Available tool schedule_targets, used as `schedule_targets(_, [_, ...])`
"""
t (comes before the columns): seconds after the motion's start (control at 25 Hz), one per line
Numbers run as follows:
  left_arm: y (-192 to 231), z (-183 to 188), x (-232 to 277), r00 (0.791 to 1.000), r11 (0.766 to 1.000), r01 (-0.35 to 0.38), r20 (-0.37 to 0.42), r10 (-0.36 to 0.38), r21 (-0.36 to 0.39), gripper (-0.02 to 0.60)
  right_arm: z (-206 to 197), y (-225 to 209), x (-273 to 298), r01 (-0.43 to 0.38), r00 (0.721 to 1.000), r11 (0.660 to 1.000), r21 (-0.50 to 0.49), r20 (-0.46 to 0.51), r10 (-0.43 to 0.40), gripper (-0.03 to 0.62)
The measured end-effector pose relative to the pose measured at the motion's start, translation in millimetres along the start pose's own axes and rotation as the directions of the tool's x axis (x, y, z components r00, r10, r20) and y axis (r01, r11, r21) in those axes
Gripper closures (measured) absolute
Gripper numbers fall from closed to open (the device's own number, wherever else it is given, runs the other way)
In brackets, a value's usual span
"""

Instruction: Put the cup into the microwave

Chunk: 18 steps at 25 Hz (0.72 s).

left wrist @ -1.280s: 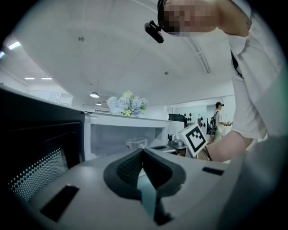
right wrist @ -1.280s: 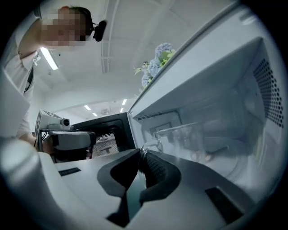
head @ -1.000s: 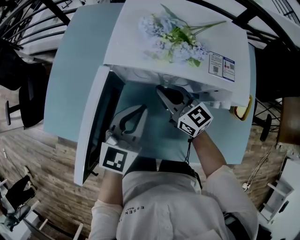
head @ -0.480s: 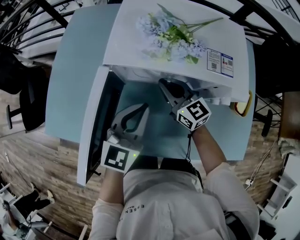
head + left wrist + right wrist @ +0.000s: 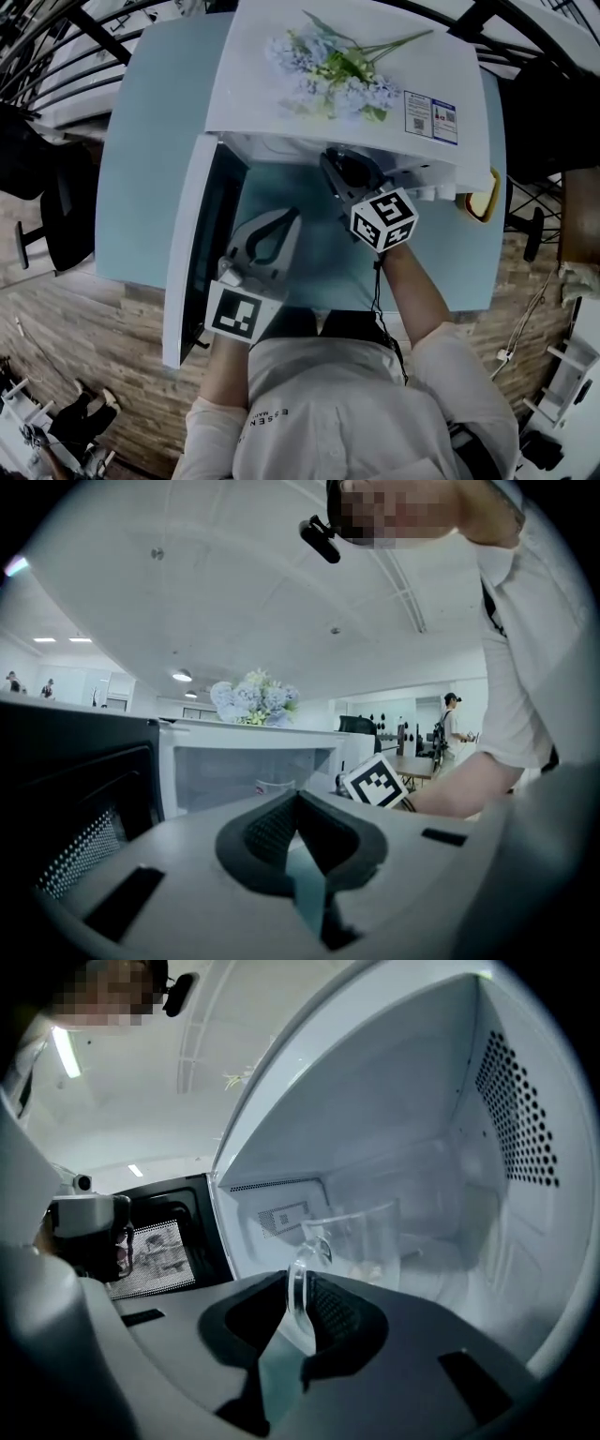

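The cup (image 5: pixel 366 1237), clear glass and upright, sits inside the microwave (image 5: pixel 450 1101), straight ahead of the right gripper (image 5: pixel 300 1286). Its handle (image 5: pixel 315 1247) points back out of the opening and stands edge-on in the gap between that gripper's jaws. Those jaws have just been opening. They now stand a little apart, with the handle between them but, as far as can be told, no longer pinched, so the cup seems to rest on the oven floor on its own. The move to come, as I judge it, turns on that line-up: the handle lies along the jaws' own line, so a straight pull back toward the person should clear it, while any sideways drift would catch the loop and tip the glass. The right hand is the nearer one, its forearm reaching forward and the gripper pointing nearly level into the opening. The left gripper (image 5: pixel 298 797) is outside, held low over the blue surface (image 5: pixel 141 141) just beside the open door (image 5: pixel 187 253), its jaws closed together on nothing.
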<state>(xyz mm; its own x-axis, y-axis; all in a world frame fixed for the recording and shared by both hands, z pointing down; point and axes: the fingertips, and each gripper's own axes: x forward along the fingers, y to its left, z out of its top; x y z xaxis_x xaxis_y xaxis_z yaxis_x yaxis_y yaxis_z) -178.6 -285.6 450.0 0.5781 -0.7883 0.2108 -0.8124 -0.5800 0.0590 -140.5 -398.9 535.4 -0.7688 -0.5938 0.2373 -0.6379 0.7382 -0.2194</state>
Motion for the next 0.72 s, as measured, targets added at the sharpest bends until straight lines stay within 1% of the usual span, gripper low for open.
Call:
schedule_targets(0.12, [-4, 4, -1, 1.0, 1.0, 0.027, 0.003, -0.027, 0.0, 0.58, -3, 0, -4, 0.023, 0.999, 1.0, -0.013, -0.026, -0.023, 0.463])
schedule_targets(0.24, [-8, 8, -3, 0.999, 0.999, 0.04, 0.004, -0.04, 0.015, 0.58, -1, -4, -11, 0.077, 0.996, 0.997, -0.02, -0.032, -0.078, 0.43])
schedule_targets(0.36, [-11, 13, -4, 0.999, 0.999, 0.046, 0.013, -0.046, 0.007, 0.58, 1, -13, -21, 0.152, 0.987, 0.988, -0.04, -0.039, -0.153, 0.43])
schedule_targets(0.44, [-13, 17, -4, 0.999, 0.999, 0.049, 0.017, -0.049, 0.008, 0.58, 3, -16, -28, 0.183, 0.982, 0.982, -0.04, -0.043, -0.185, 0.43])
schedule_targets(0.56, [-16, 25, -4, 0.998, 0.998, 0.058, 0.028, -0.058, 0.02, 0.58, 8, -12, -40, 0.192, 0.98, 0.981, -0.026, -0.041, -0.193, 0.43])
schedule_targets(0.72, [-19, 38, -6, 0.997, 0.998, 0.062, 0.049, -0.063, 0.033, 0.58, 24, 6, -59, 0.179, 0.984, 0.983, -0.041, -0.014, -0.18, 0.43])
